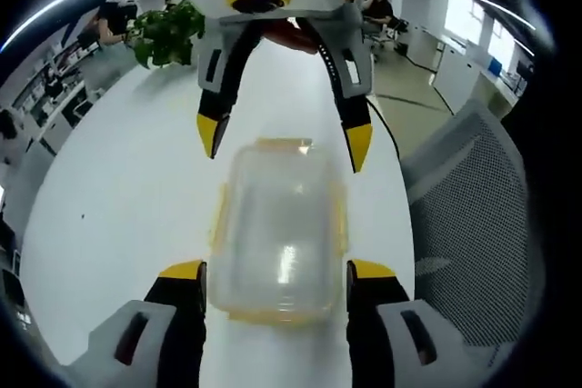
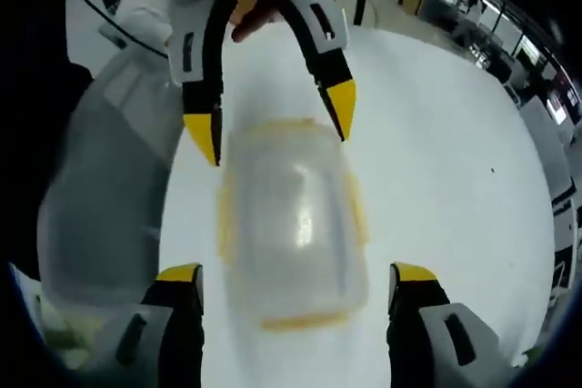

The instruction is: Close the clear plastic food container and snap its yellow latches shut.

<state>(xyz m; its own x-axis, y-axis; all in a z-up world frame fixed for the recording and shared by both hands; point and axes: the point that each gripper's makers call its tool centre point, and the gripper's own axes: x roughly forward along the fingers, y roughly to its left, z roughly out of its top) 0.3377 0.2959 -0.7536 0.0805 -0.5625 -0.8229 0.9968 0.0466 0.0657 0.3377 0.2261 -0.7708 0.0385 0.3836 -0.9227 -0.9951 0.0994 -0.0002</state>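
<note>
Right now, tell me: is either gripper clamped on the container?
No. In the left gripper view, both grippers' fingers stand spread, flanking the clear container without gripping it.

My white tabletop point(image 1: 118, 188) carries a clear plastic food container point(image 1: 277, 224) with yellow latches point(image 1: 284, 144), lid on, lying near one long edge; a green potted plant point(image 1: 168, 32) sits toward its far end.

Clear glossy plastic container point(image 1: 277, 229), smooth white table point(image 1: 127, 197)
</note>
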